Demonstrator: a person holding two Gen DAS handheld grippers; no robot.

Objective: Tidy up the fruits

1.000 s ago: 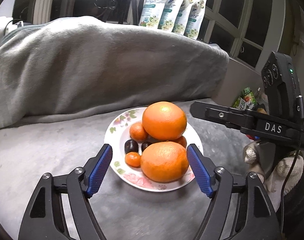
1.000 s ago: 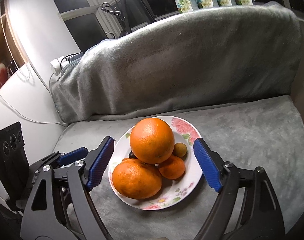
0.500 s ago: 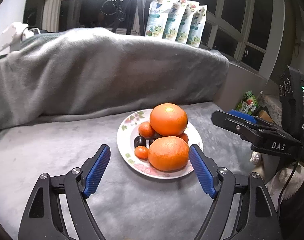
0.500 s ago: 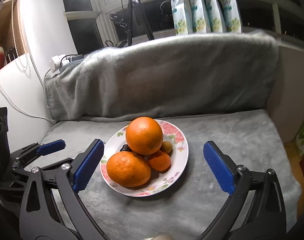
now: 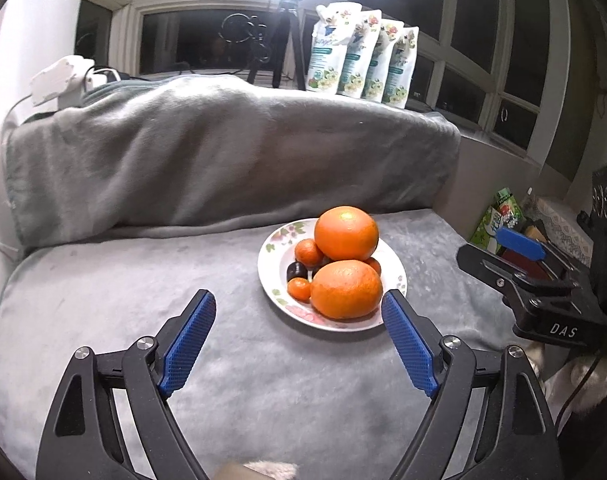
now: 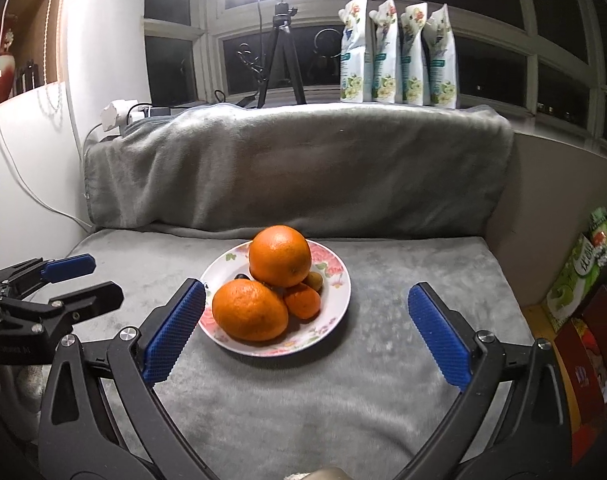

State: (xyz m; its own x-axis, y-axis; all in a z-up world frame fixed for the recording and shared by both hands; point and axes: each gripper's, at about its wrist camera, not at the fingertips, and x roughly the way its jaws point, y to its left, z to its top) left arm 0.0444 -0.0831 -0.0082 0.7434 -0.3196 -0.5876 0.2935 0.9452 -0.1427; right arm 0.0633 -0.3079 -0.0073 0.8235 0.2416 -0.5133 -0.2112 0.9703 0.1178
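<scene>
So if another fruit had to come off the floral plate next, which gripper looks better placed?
Probably the left gripper: its opening, empty jaws sit close to the plate, right pad by the front orange. The right gripper is open too.

left gripper [image 5: 299, 338]: jaws opening, empty, angled down | right gripper [image 6: 303, 330]: jaws wide, empty

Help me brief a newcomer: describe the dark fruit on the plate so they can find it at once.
On the grey blanket sits a floral plate piled with fruit. At the pile's left edge in the left wrist view, between two small oranges, lies the dark fruit. It is the only near-black piece; every fruit around it is orange.
</scene>
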